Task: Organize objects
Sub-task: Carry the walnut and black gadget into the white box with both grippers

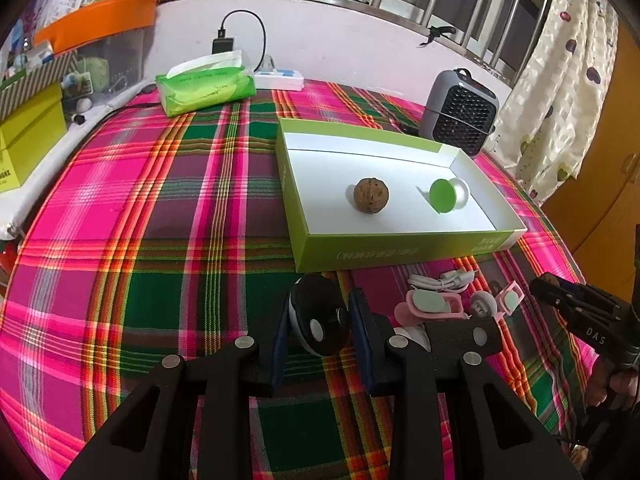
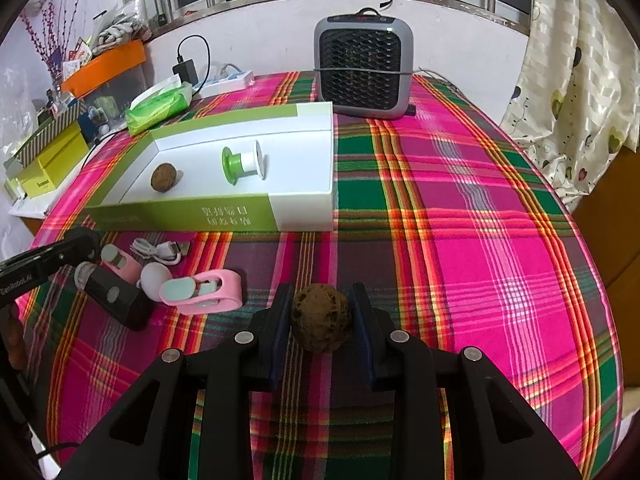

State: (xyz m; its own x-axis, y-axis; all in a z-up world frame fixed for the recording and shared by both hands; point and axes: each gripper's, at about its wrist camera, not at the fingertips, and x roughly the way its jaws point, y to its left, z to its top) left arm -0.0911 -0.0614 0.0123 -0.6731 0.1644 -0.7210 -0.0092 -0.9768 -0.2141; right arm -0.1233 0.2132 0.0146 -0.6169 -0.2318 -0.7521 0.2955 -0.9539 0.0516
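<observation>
While left claw (image 1: pixel 320 320) grips black-white disc (image 1: pixel 318 322), right claw (image 2: pixel 322 312) clamps walnut (image 2: pixel 322 318) — green box (image 1: pixel 400 246) beyond, on plaid tabletop (image 1: pixel 160 200).

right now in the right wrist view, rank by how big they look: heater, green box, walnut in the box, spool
1. green box
2. heater
3. spool
4. walnut in the box

Spool and walnut lie side by side in the box, so that comparison is fair. The heater sits farther back, so it may be understated.

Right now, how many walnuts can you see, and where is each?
2. One walnut lies in the green-and-white box, left of the green spool. The other walnut sits between the right gripper fingers, above the cloth. None visible elsewhere.
</observation>
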